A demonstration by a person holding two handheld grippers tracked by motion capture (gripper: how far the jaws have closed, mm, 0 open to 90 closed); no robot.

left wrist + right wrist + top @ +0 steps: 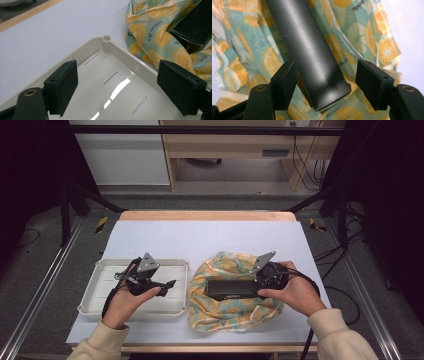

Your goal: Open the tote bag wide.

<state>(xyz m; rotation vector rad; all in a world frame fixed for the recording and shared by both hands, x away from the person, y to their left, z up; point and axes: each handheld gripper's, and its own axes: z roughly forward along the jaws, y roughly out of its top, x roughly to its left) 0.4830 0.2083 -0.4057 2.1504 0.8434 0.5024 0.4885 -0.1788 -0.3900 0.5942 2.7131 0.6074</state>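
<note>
While jaws gape, black box [312, 50] lies between right claw [325, 82].

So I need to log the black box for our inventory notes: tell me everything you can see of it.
The black box is long, narrow and matte, apparently cardboard, with small pale print along one side that is too small to read. Its near end looks slightly dented and pinched in the right gripper view. It lies flat on the lemon-print bag, right of the white tray. The right tongs stand open around its end, pads apart from its sides.
</note>
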